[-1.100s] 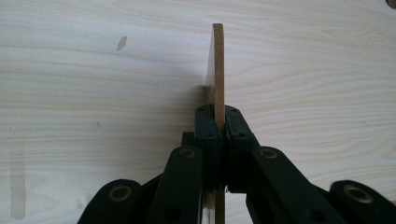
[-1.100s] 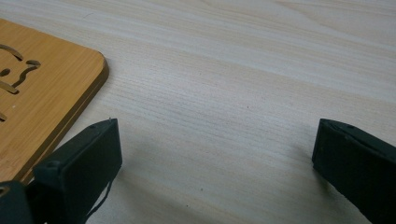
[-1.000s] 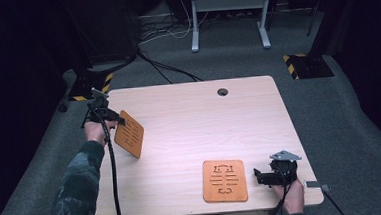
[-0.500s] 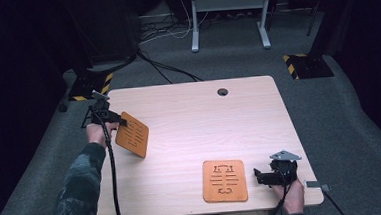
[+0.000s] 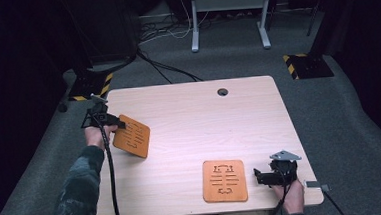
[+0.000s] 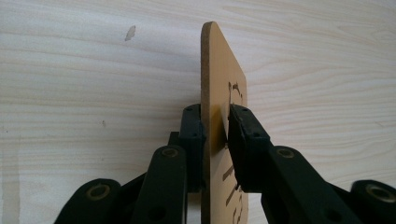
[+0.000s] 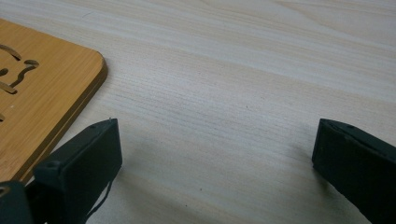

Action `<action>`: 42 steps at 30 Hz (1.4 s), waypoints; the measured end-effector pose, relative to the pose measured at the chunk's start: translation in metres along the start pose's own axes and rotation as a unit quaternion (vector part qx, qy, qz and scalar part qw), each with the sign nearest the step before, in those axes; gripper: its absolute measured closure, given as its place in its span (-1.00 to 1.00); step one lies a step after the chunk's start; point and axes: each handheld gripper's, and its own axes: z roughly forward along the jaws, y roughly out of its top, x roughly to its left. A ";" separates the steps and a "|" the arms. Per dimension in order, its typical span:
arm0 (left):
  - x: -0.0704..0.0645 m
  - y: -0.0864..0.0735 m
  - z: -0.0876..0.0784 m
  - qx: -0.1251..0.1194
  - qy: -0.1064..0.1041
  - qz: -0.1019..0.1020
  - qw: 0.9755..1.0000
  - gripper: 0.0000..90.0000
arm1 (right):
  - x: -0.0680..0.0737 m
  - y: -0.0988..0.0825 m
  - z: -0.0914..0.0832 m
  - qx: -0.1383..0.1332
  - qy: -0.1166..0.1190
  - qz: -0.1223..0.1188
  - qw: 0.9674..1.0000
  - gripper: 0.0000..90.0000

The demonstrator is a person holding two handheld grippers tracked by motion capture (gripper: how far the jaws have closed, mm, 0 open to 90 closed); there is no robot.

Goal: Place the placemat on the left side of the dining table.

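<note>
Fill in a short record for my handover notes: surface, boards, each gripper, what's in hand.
surface: light wooden table
left board: wooden board with cut slots, tilted, one edge raised
flat board: second slotted board lying flat near the front edge
left gripper: jaws have just been opening, the board's edge between them, a small gap at one pad
right gripper: jaws wide apart, nothing between them, beside the flat board

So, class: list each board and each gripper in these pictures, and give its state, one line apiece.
Left board: tilted, one edge on the table.
Right board: flat on the table.
Left gripper: jaws just been opening, board between them, one pad slightly off it.
Right gripper: open, empty, beside the right board.
</note>
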 end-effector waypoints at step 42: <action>0.014 -0.006 0.014 -0.002 0.029 0.000 1.000 0.41 | 0.000 0.000 0.000 0.000 -0.002 -0.001 1.000 -0.99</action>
